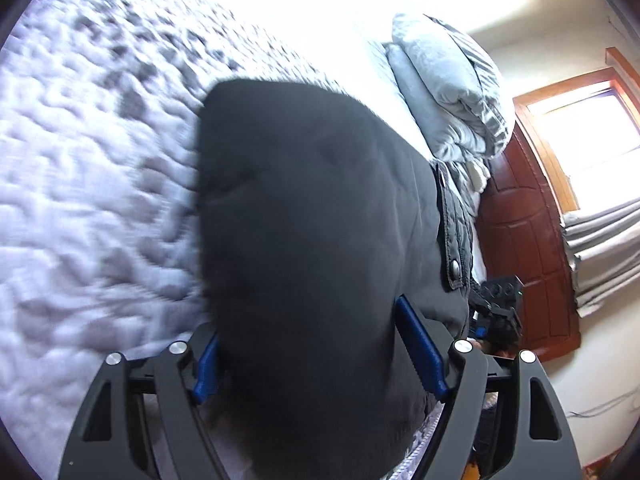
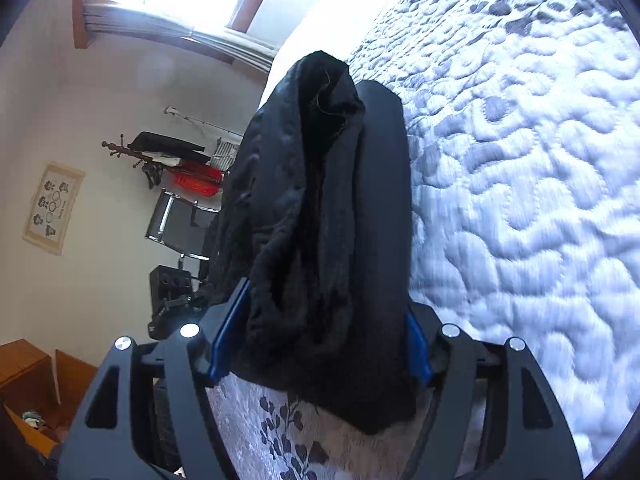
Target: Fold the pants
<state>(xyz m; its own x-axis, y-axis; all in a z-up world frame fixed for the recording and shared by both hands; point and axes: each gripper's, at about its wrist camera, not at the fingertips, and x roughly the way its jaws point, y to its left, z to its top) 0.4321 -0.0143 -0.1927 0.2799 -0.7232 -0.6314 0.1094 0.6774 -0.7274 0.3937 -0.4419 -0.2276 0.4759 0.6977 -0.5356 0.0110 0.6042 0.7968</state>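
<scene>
Nearest the lens, the black pants (image 1: 304, 240) fill the gap of the left tool (image 1: 316, 364), running from 6 o'clock up toward 12, their long axis in line with the fingers. The jaws stand wide, the cloth loose between them, draped on the quilted bed (image 1: 88, 184). The right tool (image 2: 320, 344), equally near, is likewise spread around a bunched end of the pants (image 2: 316, 216). No readable writing shows; only a snap button (image 1: 455, 267) at 3 o'clock.
</scene>
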